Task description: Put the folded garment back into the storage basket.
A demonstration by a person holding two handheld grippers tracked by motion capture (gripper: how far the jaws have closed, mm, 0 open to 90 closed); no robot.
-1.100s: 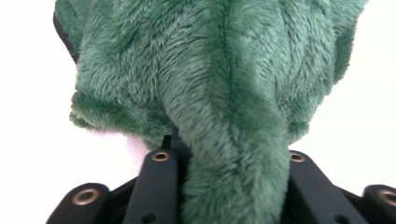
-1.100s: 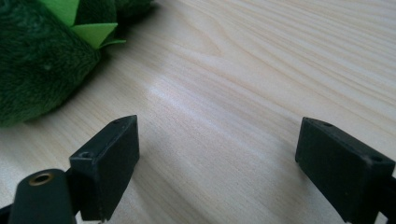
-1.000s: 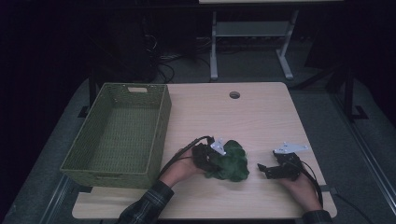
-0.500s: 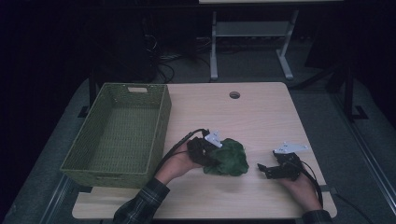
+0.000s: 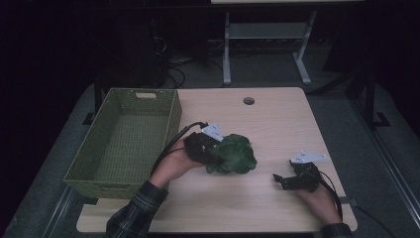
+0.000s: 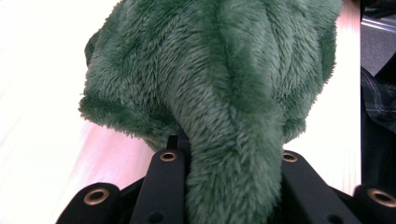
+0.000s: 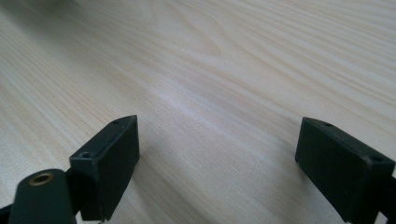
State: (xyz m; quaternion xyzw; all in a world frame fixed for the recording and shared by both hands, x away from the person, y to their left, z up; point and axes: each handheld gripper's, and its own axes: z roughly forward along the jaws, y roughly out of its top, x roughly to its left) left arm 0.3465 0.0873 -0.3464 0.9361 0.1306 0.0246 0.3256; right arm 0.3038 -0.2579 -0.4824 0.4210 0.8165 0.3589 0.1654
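A dark green plush toy [image 5: 234, 154] hangs just above the middle of the wooden table [image 5: 277, 114]. My left gripper [image 5: 212, 151] is shut on its left side. In the left gripper view a fold of the green plush toy [image 6: 219, 88] is pinched between the two black jaws. My right gripper [image 5: 280, 179] rests low over the table near the front right, jaws spread wide with bare wood between them. In the right gripper view my right gripper [image 7: 219, 168] stands open over the table [image 7: 210, 70].
A green woven basket [image 5: 99, 173] stands on the left side of the table, with nothing visible inside. A round cable hole [image 5: 248, 100] sits near the table's far edge. Beyond the table stands a metal frame [image 5: 228, 54] on a dark floor.
My left gripper has carried the green plush toy upward and a little left, toward the basket. The right gripper has stayed in place, open.
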